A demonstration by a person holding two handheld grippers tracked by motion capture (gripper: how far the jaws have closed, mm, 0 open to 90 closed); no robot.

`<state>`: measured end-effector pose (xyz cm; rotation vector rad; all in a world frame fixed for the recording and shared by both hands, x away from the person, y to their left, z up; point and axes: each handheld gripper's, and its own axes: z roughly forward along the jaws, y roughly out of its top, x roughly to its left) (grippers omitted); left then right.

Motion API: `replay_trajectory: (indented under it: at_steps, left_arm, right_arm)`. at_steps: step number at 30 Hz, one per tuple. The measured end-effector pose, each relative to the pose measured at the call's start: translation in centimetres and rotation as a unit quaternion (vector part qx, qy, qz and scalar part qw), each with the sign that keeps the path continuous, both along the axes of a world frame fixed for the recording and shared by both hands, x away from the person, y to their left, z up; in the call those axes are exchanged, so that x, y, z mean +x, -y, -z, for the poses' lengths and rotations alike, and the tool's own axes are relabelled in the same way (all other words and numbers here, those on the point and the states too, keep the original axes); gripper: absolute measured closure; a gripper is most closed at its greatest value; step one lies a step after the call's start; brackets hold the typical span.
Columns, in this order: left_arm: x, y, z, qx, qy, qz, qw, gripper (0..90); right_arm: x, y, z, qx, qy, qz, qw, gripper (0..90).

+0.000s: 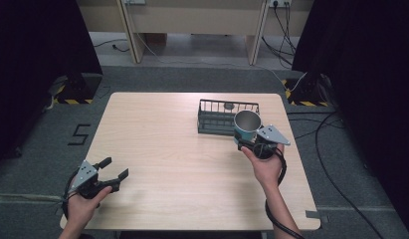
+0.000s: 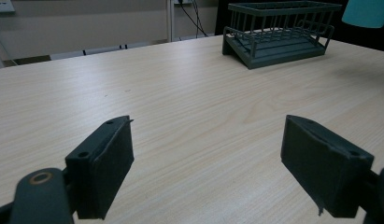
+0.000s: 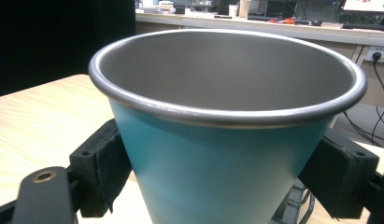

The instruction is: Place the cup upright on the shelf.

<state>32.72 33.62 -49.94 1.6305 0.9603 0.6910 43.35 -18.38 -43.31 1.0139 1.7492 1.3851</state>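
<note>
Right tongs (image 1: 248,143) clamped on teal cup (image 1: 247,127), held upright just beside rack (image 1: 219,123). Left tongs (image 1: 114,169) spread wide, nothing gripped, low over counter (image 1: 182,174).

- Your right gripper view cuts off the teal cup's (image 3: 227,154) base at the bottom edge.
- The small item in the rack (image 1: 227,118) is too tiny to identify.

both black gripper (image 1: 114,169) units carry grey triangular plates and trailing black cables; bare forearms.
</note>
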Motion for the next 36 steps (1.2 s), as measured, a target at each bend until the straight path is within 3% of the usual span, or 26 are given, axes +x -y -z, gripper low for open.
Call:
replay_trajectory:
  at_steps: [36]
  left_arm:
    - [0.0,0.1,0.0,-0.005,-0.002,0.005,1.0000,16.3]
  right_arm:
    - [3.6,-0.7,-2.2,0.000,0.001,0.016,0.9999,18.0]
